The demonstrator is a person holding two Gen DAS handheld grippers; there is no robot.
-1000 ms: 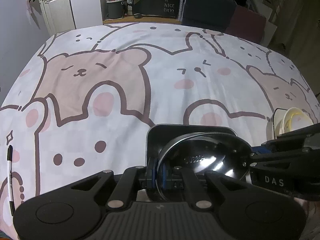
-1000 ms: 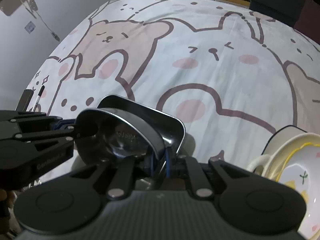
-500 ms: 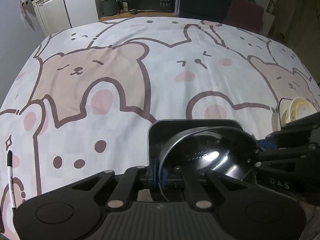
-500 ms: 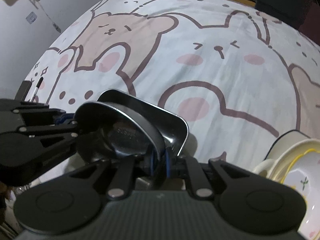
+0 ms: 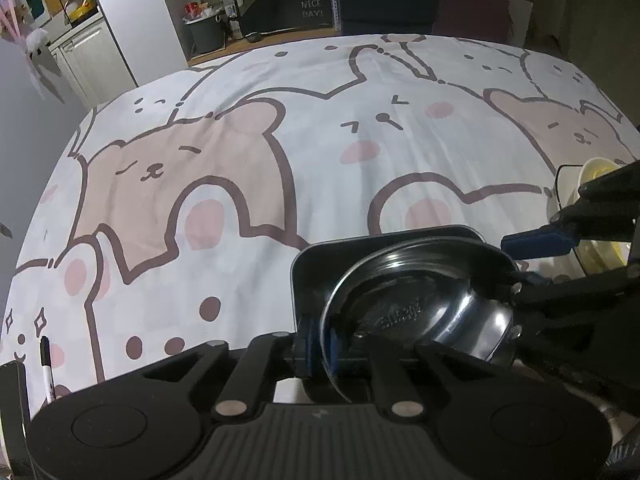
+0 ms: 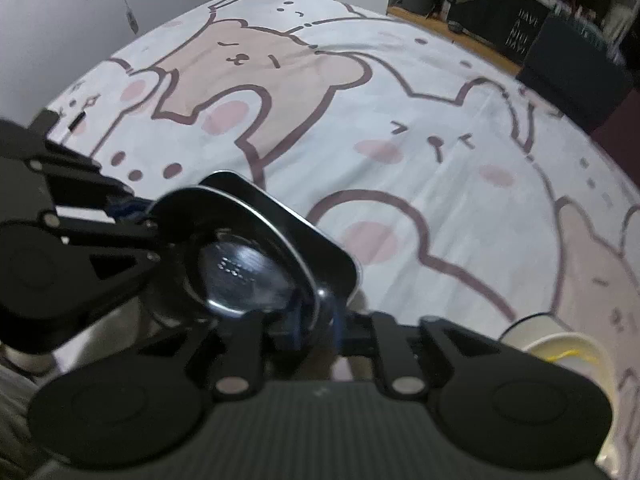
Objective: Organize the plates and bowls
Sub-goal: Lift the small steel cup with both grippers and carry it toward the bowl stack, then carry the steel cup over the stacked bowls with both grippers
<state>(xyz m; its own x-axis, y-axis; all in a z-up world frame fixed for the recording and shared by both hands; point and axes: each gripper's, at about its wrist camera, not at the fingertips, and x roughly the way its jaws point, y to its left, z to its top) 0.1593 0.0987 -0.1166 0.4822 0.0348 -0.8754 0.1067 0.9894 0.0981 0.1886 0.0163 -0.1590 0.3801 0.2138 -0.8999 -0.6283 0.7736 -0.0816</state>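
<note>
1. The left gripper (image 5: 320, 350) was closed on the near rim of a steel bowl (image 5: 416, 300), its blue pads pinching the thin metal edge between them.
2. The right gripper (image 6: 316, 322) gripped the same steel bowl (image 6: 240, 268) at another part of its rim, its blue pads also pressed against the edge, so the bowl was held from two sides at once.
3. The bowl was tilted on edge with its underside turned toward both cameras; stamped lettering showed on the base but was too blurred to read.
4. Directly behind the bowl, and touching or nearly touching it, stood a dark rectangular metal tray (image 5: 316, 264) with rounded corners, also tilted up; in the right wrist view the same tray (image 6: 320, 240) showed behind the bowl's rim.
5. Bowl and tray sat at the near edge of a table covered by a bear-and-rabbit cartoon cloth (image 5: 240, 160).
6. To the right, well apart from the steel bowl, cream and yellow ceramic dishes (image 5: 592, 176) stood on the cloth, partly hidden by the right gripper's body; they appeared at the lower right of the right wrist view (image 6: 560, 348).
7. A black marker pen (image 5: 46, 364) lay on the cloth at the left near edge.
</note>
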